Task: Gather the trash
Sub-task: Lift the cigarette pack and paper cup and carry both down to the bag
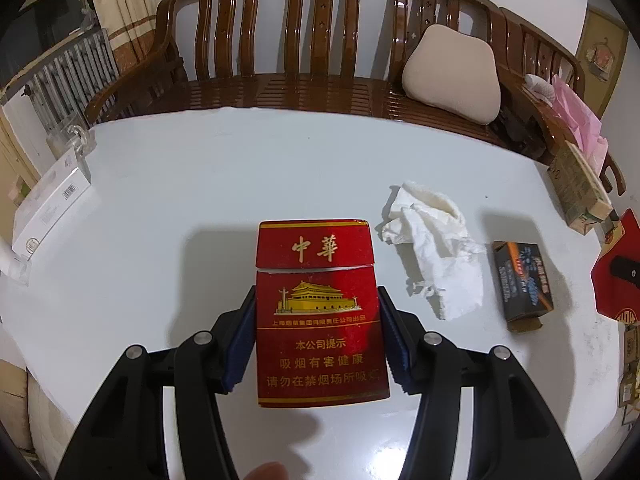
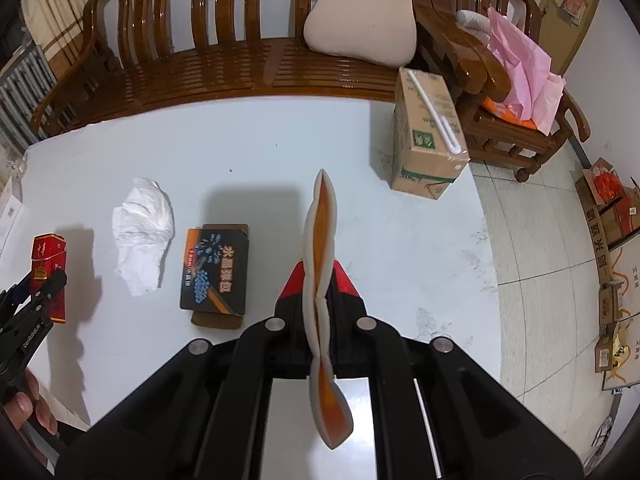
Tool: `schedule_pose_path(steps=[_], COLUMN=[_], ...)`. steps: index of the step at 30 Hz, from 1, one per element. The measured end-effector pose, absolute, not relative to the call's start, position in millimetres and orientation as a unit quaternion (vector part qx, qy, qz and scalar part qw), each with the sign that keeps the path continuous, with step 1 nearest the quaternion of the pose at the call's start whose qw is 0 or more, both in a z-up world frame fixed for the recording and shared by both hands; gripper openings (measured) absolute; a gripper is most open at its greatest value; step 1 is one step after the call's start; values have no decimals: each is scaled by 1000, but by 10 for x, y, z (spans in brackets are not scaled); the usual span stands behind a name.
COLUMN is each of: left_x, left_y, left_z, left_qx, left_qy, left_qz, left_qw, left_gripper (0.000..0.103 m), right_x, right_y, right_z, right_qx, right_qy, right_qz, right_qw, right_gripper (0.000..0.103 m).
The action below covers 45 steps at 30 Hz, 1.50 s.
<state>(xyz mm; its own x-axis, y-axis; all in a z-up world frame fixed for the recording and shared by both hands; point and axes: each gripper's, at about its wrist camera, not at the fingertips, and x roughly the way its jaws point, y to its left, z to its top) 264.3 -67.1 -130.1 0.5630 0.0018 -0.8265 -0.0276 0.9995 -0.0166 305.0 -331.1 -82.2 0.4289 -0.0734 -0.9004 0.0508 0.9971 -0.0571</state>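
Left fingers point(image 1: 248, 344) clamping red cigarette pack point(image 1: 320, 312), right fingers point(image 2: 348, 284) pinching orange peel point(image 2: 320, 264)

One red cigarette pack point(image 1: 320, 312), one dark box point(image 2: 216, 270), one crumpled tissue point(image 2: 142, 230), one peel point(image 2: 322, 264), one carton point(image 2: 428, 136).

Cigarette pack point(image 1: 320, 312): deep red, gold characters and a gold gate-building picture, gold line along the bottom; the pads point(image 1: 244, 340) gripping it are dark blue on black arms, while the other gripper point(image 2: 320, 292) has red fingertips over black and holds a peel point(image 2: 322, 276), off-white outside, orange inside. Tissue point(image 2: 142, 232) plain white and crumpled; small box point(image 2: 216, 268) black with a blue splash pattern, pale lettering and an orange stripe; carton point(image 2: 428, 140) tan brown with green printing and a white straw point(image 2: 434, 110) on top. Table point(image 1: 240, 168) pale grey-white, bench point(image 1: 280, 40) glossy reddish brown with slatted back, cushion point(image 1: 452, 72) beige, bag point(image 2: 520, 68) pink.
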Motion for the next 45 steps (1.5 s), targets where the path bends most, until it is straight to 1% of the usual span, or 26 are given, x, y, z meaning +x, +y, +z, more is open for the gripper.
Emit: schedule_pose_path(steps=[13, 22, 28, 36, 45], left_x=[2236, 1801, 1411, 857, 192], left_y=[-738, -792, -790, -712, -613], left_z=[-758, -374, -188, -116, -361], left_qx=[8, 16, 18, 31, 42], left_qy=[412, 371, 347, 325, 323], left_qz=[-11, -37, -66, -97, -135], left_qw=[911, 928, 935, 940, 936], left_gripper=[54, 54, 54, 54, 54], right_x=[2580, 2019, 1585, 1030, 325], right_y=[-3309, -3153, -3043, -2889, -2720], right_z=[-250, 257, 498, 605, 412], right_qx=[-9, -13, -15, -27, -29], right_qy=[481, 432, 399, 373, 356], right_qz=[-19, 7, 23, 34, 48], right_qw=[876, 902, 916, 927, 933], right_gripper=[5, 5, 5, 5, 5])
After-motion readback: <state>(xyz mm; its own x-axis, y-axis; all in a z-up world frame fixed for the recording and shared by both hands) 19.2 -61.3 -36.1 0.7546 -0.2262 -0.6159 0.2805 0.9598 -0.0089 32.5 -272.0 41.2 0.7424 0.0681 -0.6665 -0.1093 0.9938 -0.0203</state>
